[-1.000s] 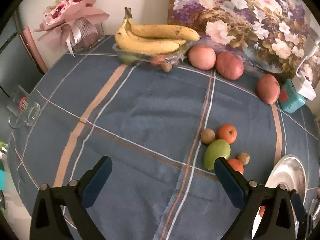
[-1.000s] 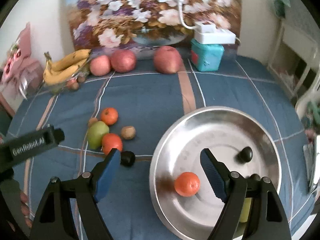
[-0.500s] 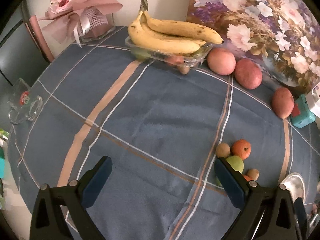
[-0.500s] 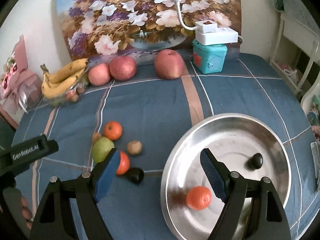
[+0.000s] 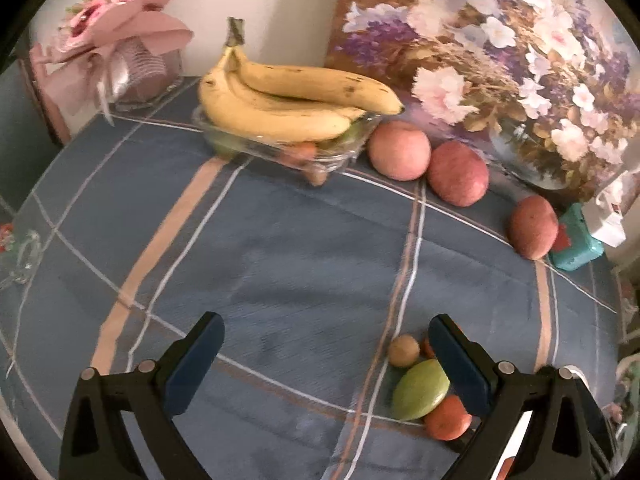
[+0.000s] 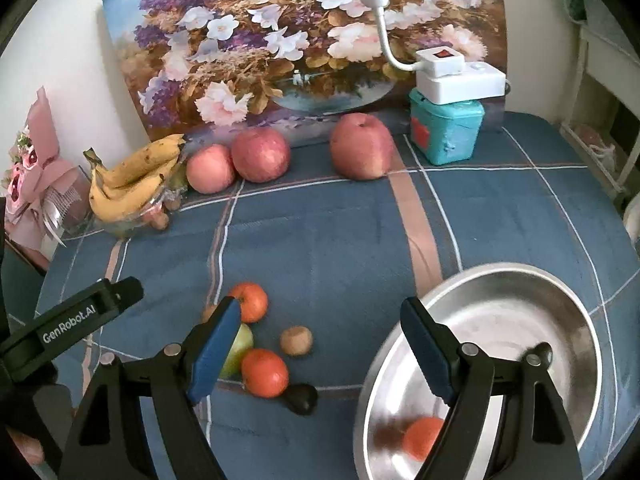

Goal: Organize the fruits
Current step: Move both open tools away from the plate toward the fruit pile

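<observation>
Round shiny steel bowl [image 6: 592, 320] holding smooth orange tangerine [image 6: 422, 436]; matte blue-padded left gripper [image 5: 326, 364] and right gripper [image 6: 320, 344], fingers spread, empty

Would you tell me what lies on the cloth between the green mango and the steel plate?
In the right wrist view, a small brown fruit, an orange and a dark fruit lie between the green mango and the steel plate.

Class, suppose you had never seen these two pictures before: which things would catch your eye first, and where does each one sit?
Most striking is the flower painting leaning against the back wall, with three red apples lined up on the blue checked cloth before it. At the back left, bananas lie across a clear dish. Nearer, small fruit including oranges cluster beside a steel bowl at the right.
</observation>
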{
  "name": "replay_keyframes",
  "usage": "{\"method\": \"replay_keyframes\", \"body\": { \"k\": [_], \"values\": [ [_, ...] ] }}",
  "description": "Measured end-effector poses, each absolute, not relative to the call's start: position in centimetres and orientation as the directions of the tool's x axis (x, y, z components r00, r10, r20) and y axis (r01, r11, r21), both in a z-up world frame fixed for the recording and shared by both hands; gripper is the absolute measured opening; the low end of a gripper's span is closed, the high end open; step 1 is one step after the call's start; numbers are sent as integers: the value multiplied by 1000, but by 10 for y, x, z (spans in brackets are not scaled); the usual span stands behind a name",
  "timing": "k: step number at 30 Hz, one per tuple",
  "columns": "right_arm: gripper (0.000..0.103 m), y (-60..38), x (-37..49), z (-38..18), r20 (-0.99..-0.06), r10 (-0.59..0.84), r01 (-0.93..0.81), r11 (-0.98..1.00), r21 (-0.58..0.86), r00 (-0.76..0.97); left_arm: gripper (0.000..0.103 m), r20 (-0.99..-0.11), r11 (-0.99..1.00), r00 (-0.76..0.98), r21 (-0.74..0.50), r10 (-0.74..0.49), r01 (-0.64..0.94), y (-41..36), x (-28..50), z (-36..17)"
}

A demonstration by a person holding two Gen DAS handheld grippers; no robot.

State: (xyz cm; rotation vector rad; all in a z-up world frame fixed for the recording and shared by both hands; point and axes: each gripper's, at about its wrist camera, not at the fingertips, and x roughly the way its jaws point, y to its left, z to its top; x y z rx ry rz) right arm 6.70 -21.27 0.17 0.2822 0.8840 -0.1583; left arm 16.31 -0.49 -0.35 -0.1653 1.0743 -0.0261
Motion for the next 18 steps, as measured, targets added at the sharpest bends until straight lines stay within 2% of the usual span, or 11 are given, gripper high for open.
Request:
{"method": "replay_keyframes", "body": {
  "k": [4, 14, 18],
  "values": [
    [82, -214, 80, -2, -777, 17, 233, 950, 209, 629, 103, -875, 987, 465, -160, -130, -25, -9, 169, -9],
    [82, -214, 93, -33, -841, 40, 257, 943, 210, 539, 102, -901, 966, 368, -257, -230, -26, -17, 170, -30],
    [82, -214, 89, -35, -854, 34, 261, 945, 196, 518, 97, -906, 959, 331, -285, -264, -13, -24, 167, -32]
  ]
}}
